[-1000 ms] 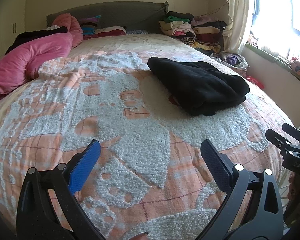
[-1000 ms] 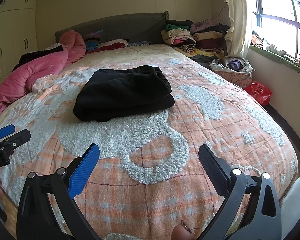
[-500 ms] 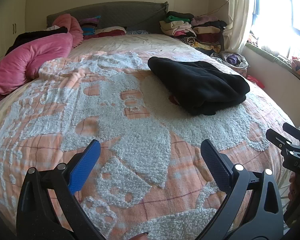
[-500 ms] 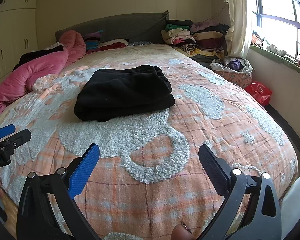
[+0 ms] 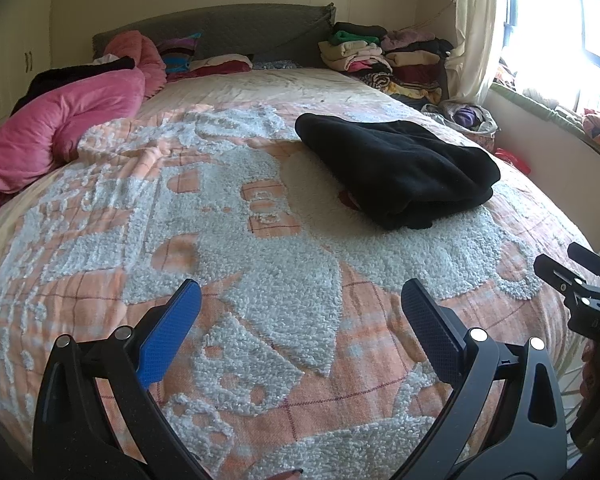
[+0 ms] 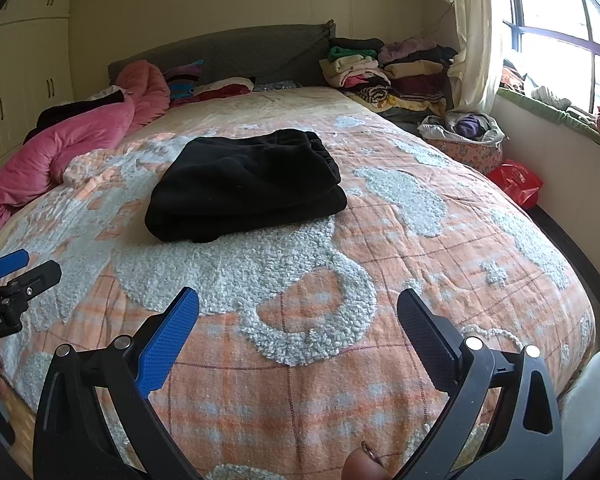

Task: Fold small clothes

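A wide bed is filling both views, its orange plaid bedspread (image 5: 228, 360) (image 6: 420, 248) with fluffy white patches lying spread across the whole mattress; a grey padded headboard (image 5: 228, 28) (image 6: 236, 52) is standing at the far end, against the cream wall. A pink duvet (image 5: 60, 120) (image 6: 72, 136) is lying bunched along the far left side of the bed, with a black garment draped over its top. A pile of folded clothes (image 5: 392, 60) (image 6: 388, 72) is sitting stacked at the far right corner, beside the pale curtain (image 5: 474, 28) (image 6: 472, 32) and the bright window. On the floor beyond the bed's right edge a laundry basket (image 6: 464, 140) full of clothes is standing, and a red plastic bag (image 6: 516, 180) is lying just beside it.

The black folded garment (image 5: 396, 172) (image 6: 244, 184) is resting flat in the middle of the bedspread (a thick, fleecy piece, folded over on itself into a compact bundle); nothing is touching it, and both grippers are hovering well apart from it near the foot of the bed.

The left gripper (image 5: 300, 308) (image 6: 16, 276) is hanging over the bedspread with its jaws spread wide and nothing between them; the right gripper (image 6: 298, 312) (image 5: 572, 276) is sitting beside it, likewise gaping wide and empty. A fingertip (image 6: 364, 466) is showing at the lower edge of the right wrist view.
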Motion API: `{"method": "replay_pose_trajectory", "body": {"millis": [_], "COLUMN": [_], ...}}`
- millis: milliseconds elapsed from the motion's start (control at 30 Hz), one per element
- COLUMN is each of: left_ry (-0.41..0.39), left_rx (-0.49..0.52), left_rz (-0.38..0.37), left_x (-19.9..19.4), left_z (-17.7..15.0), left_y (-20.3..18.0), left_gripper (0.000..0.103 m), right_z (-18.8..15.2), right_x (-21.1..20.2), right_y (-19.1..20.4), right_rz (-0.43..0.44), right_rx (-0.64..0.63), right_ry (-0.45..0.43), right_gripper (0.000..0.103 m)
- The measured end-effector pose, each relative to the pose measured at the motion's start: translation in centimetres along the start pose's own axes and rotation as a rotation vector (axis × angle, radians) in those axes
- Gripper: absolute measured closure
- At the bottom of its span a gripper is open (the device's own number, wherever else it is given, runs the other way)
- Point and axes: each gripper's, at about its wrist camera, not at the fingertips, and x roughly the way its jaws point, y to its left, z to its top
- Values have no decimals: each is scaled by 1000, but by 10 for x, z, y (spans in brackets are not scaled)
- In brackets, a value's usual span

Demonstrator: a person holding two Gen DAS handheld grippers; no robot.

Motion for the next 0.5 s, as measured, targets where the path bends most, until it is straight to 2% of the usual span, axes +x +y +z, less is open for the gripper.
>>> {"method": "replay_pose_trajectory", "body": {"millis": [200,267,300,367,433,500], "left_ry": [-4,1,7,5,-6,9], "left_rx": [-24,-81,-133,-219,-341,-391], "left_rz": [-17,-7,20,94,224,422], "left_x": [-3,-3,-2,-2,-5,-4], "left_z": [2,8,16,29,43,52], "left_y": [5,23,46,89,161,238], "left_gripper": [9,9,9,9,9,9], "right_z": [-1,-4,-6,-18,-35,-64], "right_x": [-3,-9,-13,-29,-45,-70], "right_y": [-17,-48,-67,-125,-183,-256], "right_rz": [-46,-123,-173,-344,-530,-715], "right_rx": [63,159,208,313,393,546], "right_ry": [7,8,8,6,29,102], "right_gripper": [4,4,4,4,4,4]}}
